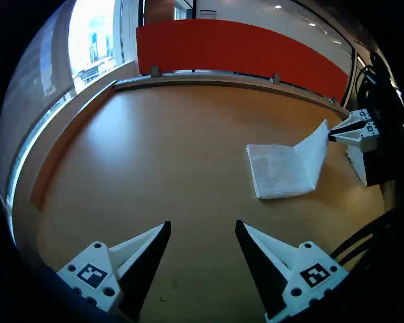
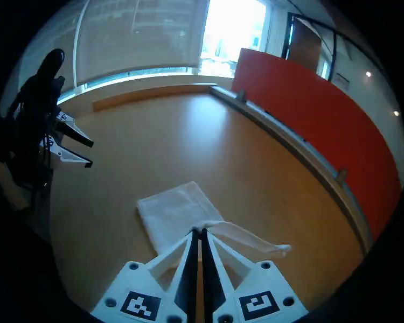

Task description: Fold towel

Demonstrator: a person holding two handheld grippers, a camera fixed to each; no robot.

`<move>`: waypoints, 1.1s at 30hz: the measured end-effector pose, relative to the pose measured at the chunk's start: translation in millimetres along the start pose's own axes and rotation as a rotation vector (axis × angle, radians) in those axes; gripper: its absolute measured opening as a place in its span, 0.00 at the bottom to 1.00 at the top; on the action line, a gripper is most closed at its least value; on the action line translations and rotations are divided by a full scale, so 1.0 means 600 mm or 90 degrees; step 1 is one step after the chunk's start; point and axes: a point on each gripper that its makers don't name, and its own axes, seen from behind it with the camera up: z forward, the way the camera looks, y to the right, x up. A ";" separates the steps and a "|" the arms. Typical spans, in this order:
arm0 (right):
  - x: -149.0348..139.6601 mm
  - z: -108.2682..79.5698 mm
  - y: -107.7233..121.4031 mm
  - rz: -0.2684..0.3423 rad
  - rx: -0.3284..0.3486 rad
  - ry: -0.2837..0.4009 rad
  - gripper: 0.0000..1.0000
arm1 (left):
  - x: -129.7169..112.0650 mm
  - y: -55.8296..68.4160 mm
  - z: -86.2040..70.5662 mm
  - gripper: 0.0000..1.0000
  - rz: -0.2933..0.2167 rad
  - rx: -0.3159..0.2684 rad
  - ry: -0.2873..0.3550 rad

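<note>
On the wooden table [image 1: 164, 161], right of centre in the left gripper view, the white towel [image 1: 283, 169] lies folded flat, with one flap raised off the surface. The flap's upper corner sits between the tips of the right gripper [image 1: 330, 134], which comes in from the right edge with its jaws brought together on the cloth. The right gripper view gives the close reading of that contact. Its own fingers [image 2: 188, 269] are pressed side by side with the towel's edge pinched at the tips, and a loose strip of cloth trails off to the right and rests on the table (the folded body lies flat just ahead of the tips). The left gripper [image 1: 202, 222] has its jaws spread wide with nothing between them, above bare wood and well apart from the towel. The right gripper view places it at the far left, fingers parted, backed by a dark shape whose detail cannot be made out. A red partition [image 1: 239, 54] runs along the table's far edge, and a bright window [image 2: 231, 32] stands beyond.
</note>
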 end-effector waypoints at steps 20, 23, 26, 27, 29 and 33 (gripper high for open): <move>0.003 0.161 -0.128 -0.054 0.120 -0.074 0.04 | -0.035 -0.056 -0.046 0.88 -0.054 0.034 0.011; -0.007 0.177 -0.134 -0.052 0.127 -0.086 0.04 | -0.039 -0.061 -0.048 0.88 -0.063 0.037 0.010; -0.009 0.183 -0.137 -0.048 0.132 -0.090 0.06 | -0.041 -0.062 -0.047 0.88 -0.067 0.037 0.009; -0.009 0.184 -0.138 -0.046 0.134 -0.091 0.07 | -0.041 -0.063 -0.047 0.88 -0.068 0.037 0.008; -0.008 0.183 -0.137 -0.041 0.135 -0.090 0.11 | -0.040 -0.061 -0.045 0.88 -0.066 0.036 0.008; -0.006 0.180 -0.133 -0.033 0.134 -0.086 0.38 | -0.037 -0.058 -0.042 0.88 -0.062 0.035 0.008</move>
